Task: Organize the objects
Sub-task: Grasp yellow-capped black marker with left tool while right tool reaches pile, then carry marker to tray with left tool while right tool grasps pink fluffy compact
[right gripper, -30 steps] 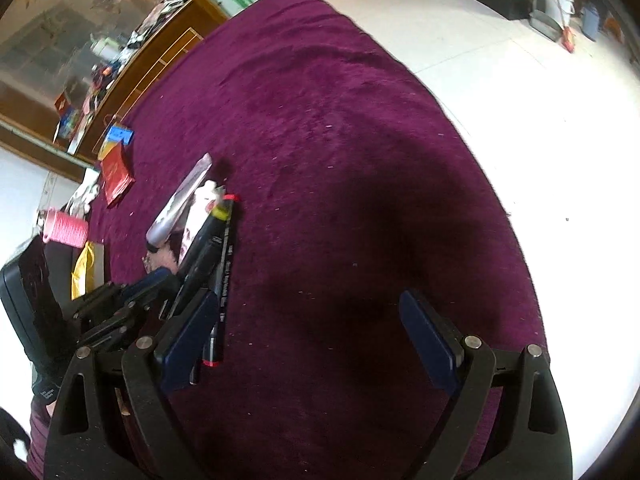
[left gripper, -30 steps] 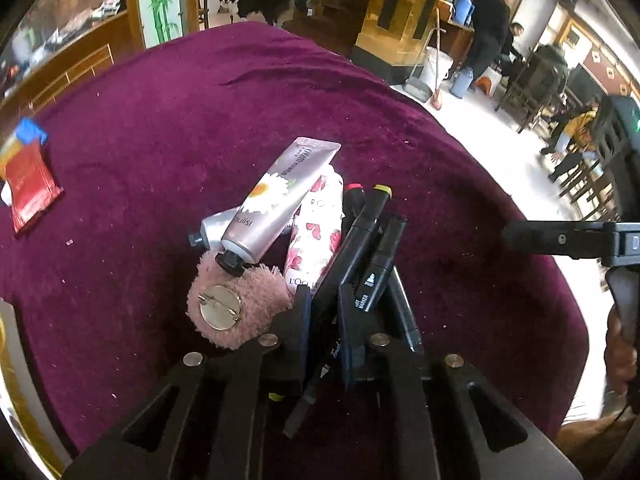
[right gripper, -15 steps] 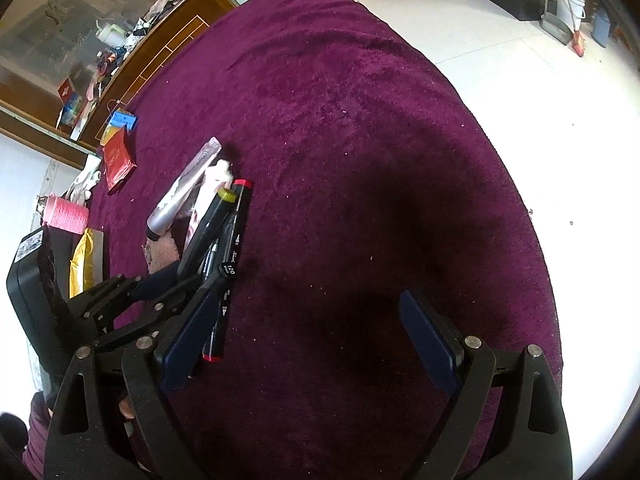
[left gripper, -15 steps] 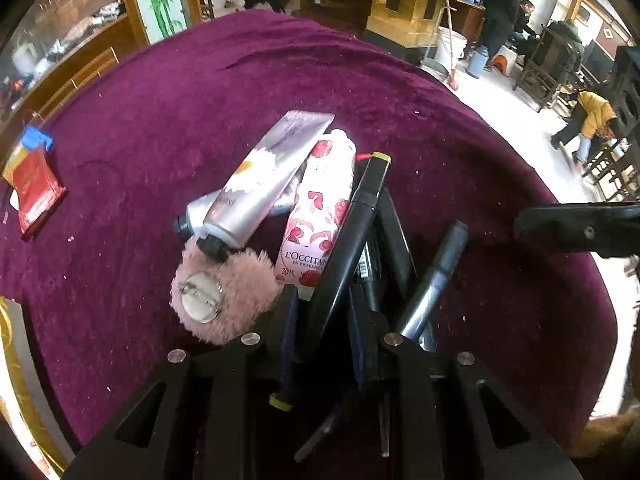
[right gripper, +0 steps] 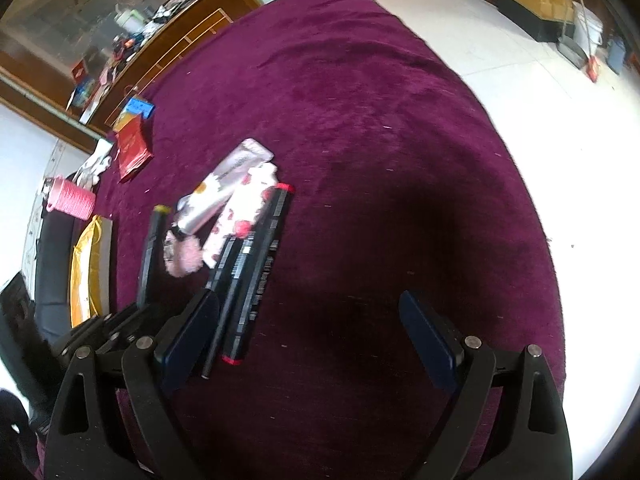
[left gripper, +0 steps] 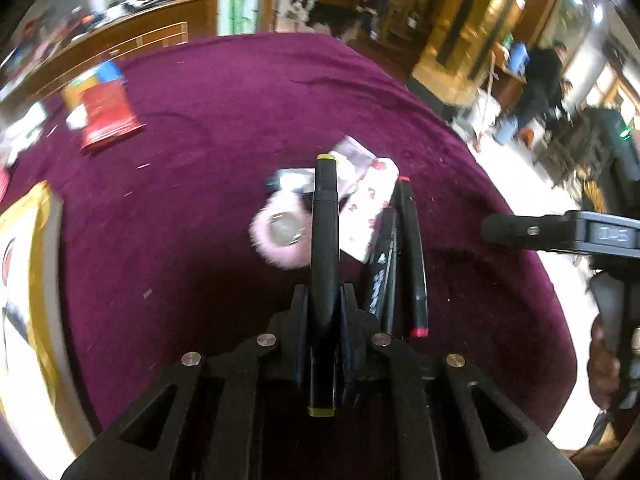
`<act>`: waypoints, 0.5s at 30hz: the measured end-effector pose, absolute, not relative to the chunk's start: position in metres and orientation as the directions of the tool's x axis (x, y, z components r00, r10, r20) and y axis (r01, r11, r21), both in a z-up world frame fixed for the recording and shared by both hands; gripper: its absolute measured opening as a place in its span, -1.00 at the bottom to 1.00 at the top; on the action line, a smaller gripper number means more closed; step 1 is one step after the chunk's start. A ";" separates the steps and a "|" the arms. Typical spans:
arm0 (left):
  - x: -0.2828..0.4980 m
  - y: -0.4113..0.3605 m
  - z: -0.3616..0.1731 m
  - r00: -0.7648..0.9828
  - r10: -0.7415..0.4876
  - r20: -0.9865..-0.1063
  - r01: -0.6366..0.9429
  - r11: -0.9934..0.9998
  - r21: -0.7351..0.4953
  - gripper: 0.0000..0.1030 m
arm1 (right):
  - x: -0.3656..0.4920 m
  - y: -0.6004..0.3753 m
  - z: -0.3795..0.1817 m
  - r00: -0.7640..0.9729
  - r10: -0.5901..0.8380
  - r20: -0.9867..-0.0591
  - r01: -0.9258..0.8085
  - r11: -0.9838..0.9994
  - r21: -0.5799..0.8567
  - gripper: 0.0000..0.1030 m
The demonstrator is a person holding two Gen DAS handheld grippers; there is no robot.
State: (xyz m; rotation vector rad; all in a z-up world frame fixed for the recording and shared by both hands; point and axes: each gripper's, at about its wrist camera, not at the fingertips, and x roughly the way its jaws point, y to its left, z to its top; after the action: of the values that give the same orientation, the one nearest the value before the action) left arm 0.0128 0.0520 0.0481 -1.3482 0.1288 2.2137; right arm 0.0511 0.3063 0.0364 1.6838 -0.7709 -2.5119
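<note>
A big round table (right gripper: 360,120) with a dark purple cloth fills both views. Near its middle lies a small heap of things. A silver tube with a daisy on it (right gripper: 224,188) rests across a white tube with red hearts (right gripper: 244,216). A fluffy pink pom-pom (left gripper: 280,236) sits just beside them. Two black marker pens (right gripper: 256,272) lie side by side on the cloth, next to the tubes. A red packet (left gripper: 106,114) lies well apart, near the far edge.

The left gripper (left gripper: 324,308) is clamped tight on a black marker with yellow ends (left gripper: 325,240). Its jaws have just been closing, with this marker between them. The marker's long side points straight out ahead, the same way the fingers point, and it seems to sit above the heap.

The right gripper (right gripper: 312,336) has its jaws wide apart and holds nothing. The two markers on the cloth lie just by its left finger, running away from it. So the right hand looks nearer to them for the next pick.
</note>
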 end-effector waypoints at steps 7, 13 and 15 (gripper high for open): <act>0.030 -0.003 0.069 -0.408 0.410 -0.816 -0.382 -0.888 -0.255 -0.78 | 0.031 0.256 0.045 -0.403 -0.316 -0.859 -0.139 -0.906 0.399 0.80; 0.043 -0.047 0.076 -0.448 0.383 -0.808 -0.307 -0.914 -0.264 -0.78 | 0.005 0.203 0.051 -0.395 -0.310 -0.865 -0.031 -0.936 0.350 0.79; 0.047 -0.061 0.078 -0.463 0.373 -0.804 -0.293 -0.921 -0.259 -0.78 | -0.006 0.187 0.051 -0.394 -0.283 -0.875 -0.002 -0.951 0.309 0.79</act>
State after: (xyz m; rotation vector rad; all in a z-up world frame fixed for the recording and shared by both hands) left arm 0.0473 -0.0612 0.0777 -1.3451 -0.1180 2.3949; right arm -0.0065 0.1872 0.0512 1.6217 -0.3902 -2.4584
